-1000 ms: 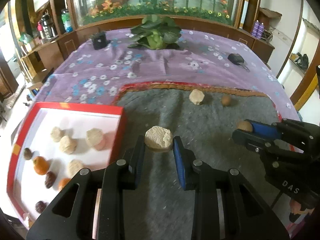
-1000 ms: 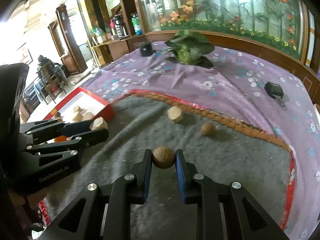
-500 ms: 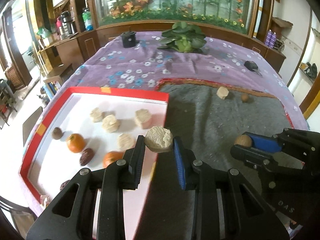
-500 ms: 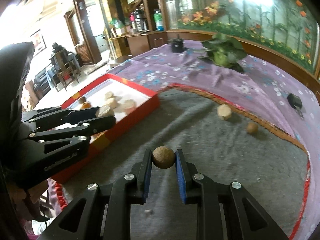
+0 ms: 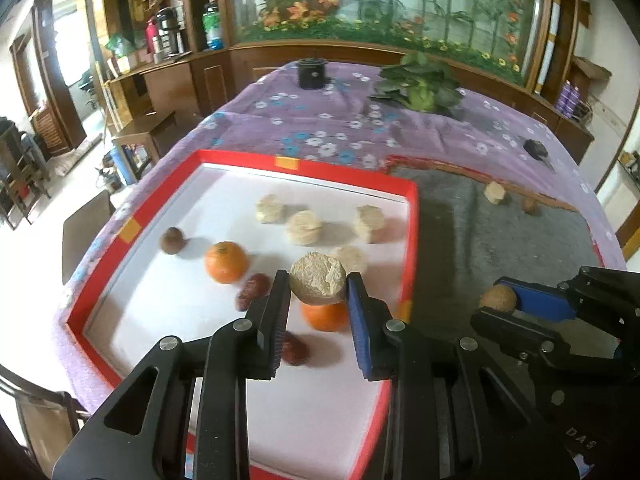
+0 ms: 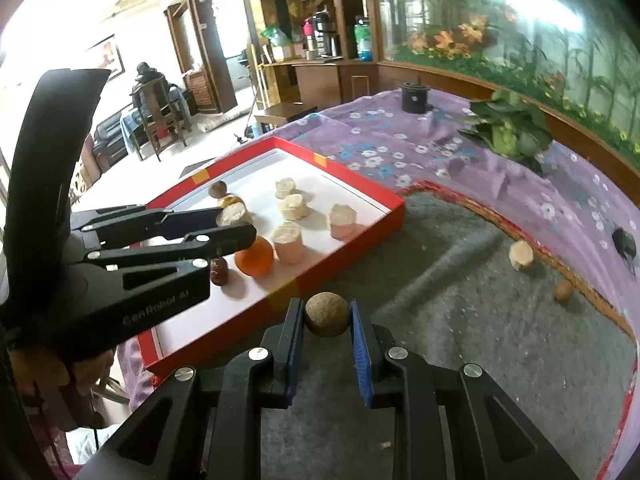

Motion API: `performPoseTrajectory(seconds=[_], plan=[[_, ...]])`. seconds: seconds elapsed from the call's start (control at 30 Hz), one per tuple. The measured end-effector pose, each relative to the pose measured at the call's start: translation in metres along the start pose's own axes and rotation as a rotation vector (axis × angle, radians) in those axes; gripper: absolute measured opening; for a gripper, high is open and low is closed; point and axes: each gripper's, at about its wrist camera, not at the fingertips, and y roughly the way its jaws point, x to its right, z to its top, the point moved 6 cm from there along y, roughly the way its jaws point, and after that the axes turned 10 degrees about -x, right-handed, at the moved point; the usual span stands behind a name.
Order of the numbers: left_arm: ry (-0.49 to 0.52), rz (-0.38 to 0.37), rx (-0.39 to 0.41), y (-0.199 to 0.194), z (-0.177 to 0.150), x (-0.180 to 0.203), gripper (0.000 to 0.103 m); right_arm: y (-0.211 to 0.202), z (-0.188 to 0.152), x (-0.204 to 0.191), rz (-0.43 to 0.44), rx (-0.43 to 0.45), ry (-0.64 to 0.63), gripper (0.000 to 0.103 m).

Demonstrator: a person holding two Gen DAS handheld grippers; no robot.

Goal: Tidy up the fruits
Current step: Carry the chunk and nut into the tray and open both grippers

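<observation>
My left gripper (image 5: 318, 286) is shut on a pale beige chunk of fruit (image 5: 317, 278) and holds it above the red-rimmed white tray (image 5: 412, 216). It also shows in the right wrist view (image 6: 240, 226). The tray holds several beige chunks (image 5: 303, 227), two oranges (image 5: 225, 262), dark red dates (image 5: 253, 295) and a small brown fruit (image 5: 172, 240). My right gripper (image 6: 326, 316) is shut on a round brown fruit (image 6: 326, 314) over the grey mat, just right of the tray. One beige chunk (image 6: 521, 255) and one small brown fruit (image 6: 563, 291) lie on the mat.
The grey mat (image 6: 480, 320) with a red border lies on a purple flowered tablecloth (image 5: 320, 128). A leafy plant (image 5: 420, 88), a black cup (image 5: 312, 74) and a small black object (image 5: 536, 147) stand farther back. The table's left edge drops to the floor.
Both grippers have moved left with their fruit. My left gripper went from above the mat to above the tray. My right gripper has come close to the tray's right rim.
</observation>
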Motion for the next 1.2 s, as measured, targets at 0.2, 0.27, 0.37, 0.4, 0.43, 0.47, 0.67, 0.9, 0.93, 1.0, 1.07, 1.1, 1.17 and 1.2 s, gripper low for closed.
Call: performPoseTrajectory(seconds=[0.2,0.27,0.37,0.4,0.43,0.47,0.67,0.9,0.93,1.0,1.07,1.1,1.17,1.2], plan=[[-0.057,0.025,-0.007,0.003,-0.001,-0.031,0.028,0.008,0.011,-0.011,0.004,-0.014,-0.031,0.022],[-0.068,0.031,-0.009,0.004,-0.001,-0.037,0.028,0.011,0.014,-0.013,0.009,-0.017,-0.037,0.022],[-0.09,0.034,-0.013,0.006,-0.001,-0.047,0.028,0.014,0.018,-0.018,0.024,-0.02,-0.042,0.022],[-0.096,0.037,-0.013,0.007,0.0,-0.05,0.028,0.016,0.02,-0.02,0.03,-0.022,-0.045,0.022],[-0.1,0.039,-0.015,0.007,0.0,-0.052,0.028,0.018,0.021,-0.022,0.036,-0.025,-0.049,0.022],[-0.104,0.04,-0.015,0.008,0.001,-0.054,0.028,0.02,0.023,-0.023,0.038,-0.028,-0.052,0.022],[-0.138,0.052,-0.016,0.01,0.002,-0.074,0.028,0.033,0.038,-0.029,0.053,-0.039,-0.07,0.022],[-0.171,0.067,-0.031,0.019,0.002,-0.092,0.028,0.042,0.059,-0.034,0.073,-0.039,-0.086,0.022],[-0.174,0.066,-0.032,0.02,0.003,-0.093,0.028,0.044,0.062,-0.035,0.071,-0.04,-0.092,0.022],[-0.174,0.067,-0.032,0.022,0.005,-0.095,0.028,0.048,0.067,-0.036,0.074,-0.047,-0.102,0.022],[-0.176,0.066,-0.036,0.024,0.007,-0.097,0.028,0.052,0.073,-0.038,0.07,-0.053,-0.112,0.022],[-0.176,0.065,-0.039,0.026,0.007,-0.098,0.028,0.055,0.075,-0.039,0.07,-0.056,-0.118,0.022],[-0.182,0.064,-0.046,0.029,0.008,-0.101,0.028,0.06,0.081,-0.042,0.079,-0.065,-0.13,0.022],[-0.183,0.063,-0.048,0.029,0.009,-0.102,0.028,0.063,0.083,-0.044,0.082,-0.069,-0.136,0.022]])
